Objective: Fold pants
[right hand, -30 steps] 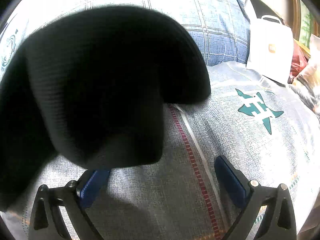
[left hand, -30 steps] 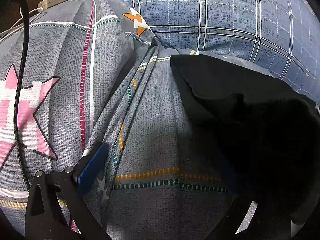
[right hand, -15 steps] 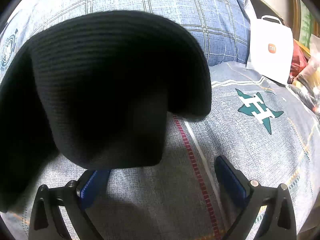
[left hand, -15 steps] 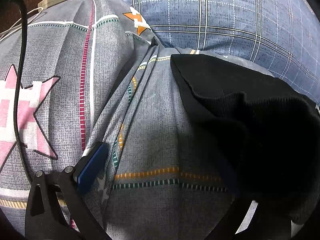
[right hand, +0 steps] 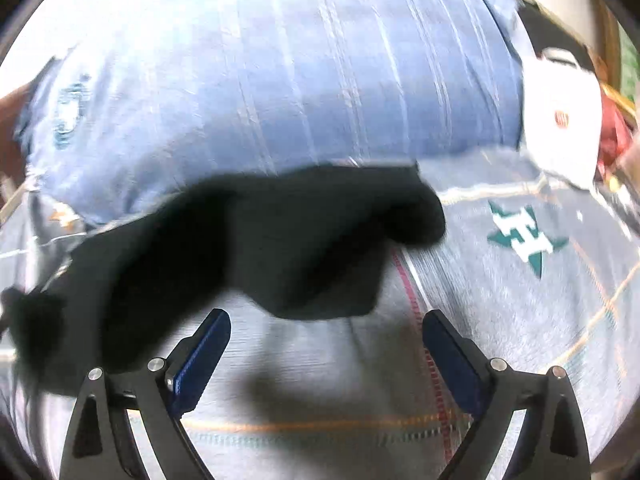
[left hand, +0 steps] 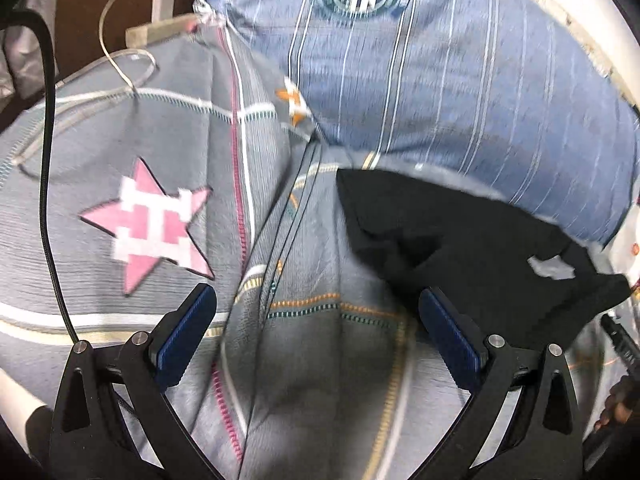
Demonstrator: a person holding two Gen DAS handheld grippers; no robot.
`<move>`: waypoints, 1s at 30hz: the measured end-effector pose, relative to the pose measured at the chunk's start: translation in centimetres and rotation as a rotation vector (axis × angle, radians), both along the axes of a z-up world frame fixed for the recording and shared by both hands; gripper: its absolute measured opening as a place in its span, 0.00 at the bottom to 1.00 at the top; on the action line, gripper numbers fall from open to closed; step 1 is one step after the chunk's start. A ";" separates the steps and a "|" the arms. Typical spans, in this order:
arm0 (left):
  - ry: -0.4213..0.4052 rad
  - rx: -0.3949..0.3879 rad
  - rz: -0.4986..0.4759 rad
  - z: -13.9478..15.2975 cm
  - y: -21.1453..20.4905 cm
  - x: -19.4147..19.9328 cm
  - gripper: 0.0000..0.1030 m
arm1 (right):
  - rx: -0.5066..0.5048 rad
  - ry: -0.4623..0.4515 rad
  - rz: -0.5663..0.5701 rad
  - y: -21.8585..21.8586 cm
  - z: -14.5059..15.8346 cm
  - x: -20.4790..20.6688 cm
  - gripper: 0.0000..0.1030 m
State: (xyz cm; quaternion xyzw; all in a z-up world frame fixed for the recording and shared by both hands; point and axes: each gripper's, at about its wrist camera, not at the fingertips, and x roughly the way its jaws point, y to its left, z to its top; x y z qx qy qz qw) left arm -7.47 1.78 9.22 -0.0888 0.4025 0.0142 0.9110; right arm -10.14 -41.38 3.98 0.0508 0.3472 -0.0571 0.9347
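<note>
The black pants [left hand: 460, 248] lie bunched on the grey patterned bed cover [left hand: 160, 160], just ahead and to the right of my left gripper [left hand: 320, 324], which is open and empty. In the right wrist view the pants [right hand: 260, 248] spread across the middle and left, ahead of my right gripper [right hand: 326, 344], which is open and empty. Its left finger [right hand: 200, 356] is close to the cloth's lower edge. Both views are motion-blurred.
A blue plaid pillow [left hand: 440, 80] lies behind the pants, also in the right wrist view [right hand: 280, 80]. A white cable and charger [left hand: 152, 12] lie at the far left. A white shopping bag [right hand: 564, 116] stands at the right. A black cable [left hand: 50, 200] hangs on the left.
Both grippers have pulled back and up from the pants. The pants now lie further from both cameras; the left gripper's right finger, hidden by cloth before, is now free.
</note>
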 end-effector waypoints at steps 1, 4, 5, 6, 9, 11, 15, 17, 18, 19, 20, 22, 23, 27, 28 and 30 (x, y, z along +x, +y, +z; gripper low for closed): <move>-0.008 0.000 0.001 0.5 -0.1 -0.3 0.99 | -0.007 -0.004 0.020 0.5 0.4 -0.2 0.93; -0.026 -0.005 -0.008 1.3 -0.4 -1.0 0.99 | -0.014 -0.015 0.084 2.5 1.8 -0.5 0.93; -0.030 -0.008 -0.011 1.4 -0.6 -1.1 0.99 | -0.018 -0.012 0.092 2.7 1.9 -0.6 0.93; -0.034 -0.009 -0.013 1.4 -0.7 -1.3 0.99 | -0.022 -0.010 0.097 2.9 1.8 -0.7 0.93; -0.011 -0.003 -0.023 0.9 -1.2 -1.7 0.99 | -0.039 -0.024 0.098 3.0 2.4 -1.2 0.93; 0.010 0.002 -0.025 0.3 -1.6 -1.6 0.99 | -0.027 -0.014 0.104 2.7 2.3 -1.3 0.93; 0.054 -0.022 0.005 -1.4 -1.8 -1.8 0.99 | -0.016 -0.007 0.089 2.0 1.9 -1.9 0.93; 0.084 -0.029 0.049 -2.5 -2.0 -2.0 0.99 | -0.003 0.010 0.070 1.2 1.2 -2.0 0.93; 0.095 -0.037 0.059 -3.0 -2.2 -2.1 0.99 | 0.011 0.018 0.062 0.7 1.0 -2.0 0.93; 0.108 -0.051 0.056 -3.6 -2.4 -2.2 0.99 | 0.024 0.023 0.055 0.2 0.7 -2.0 0.93; 0.116 -0.067 0.055 -4.1 -2.7 -2.1 0.99 | 0.037 0.027 0.046 -0.3 0.4 -2.0 0.93; 0.155 -0.098 0.044 -5.2 -3.5 -1.9 0.99 | 0.053 0.034 0.040 -0.8 0.1 -1.9 0.93; 0.168 -0.115 0.034 -5.7 -4.0 -1.9 0.99 | 0.067 0.035 0.044 -1.1 0.0 -1.8 0.93; 0.164 -0.146 0.018 -6.4 -5.0 -1.8 0.99 | 0.099 0.020 0.061 -1.4 0.1 -1.4 0.93; 0.166 -0.152 0.018 -6.6 -5.1 -1.5 0.99 | 0.106 0.017 0.066 -1.5 0.1 -1.2 0.93; 0.167 -0.157 0.018 -7.0 -5.2 -0.8 0.99 | 0.101 0.012 0.055 -1.8 0.0 -0.8 0.93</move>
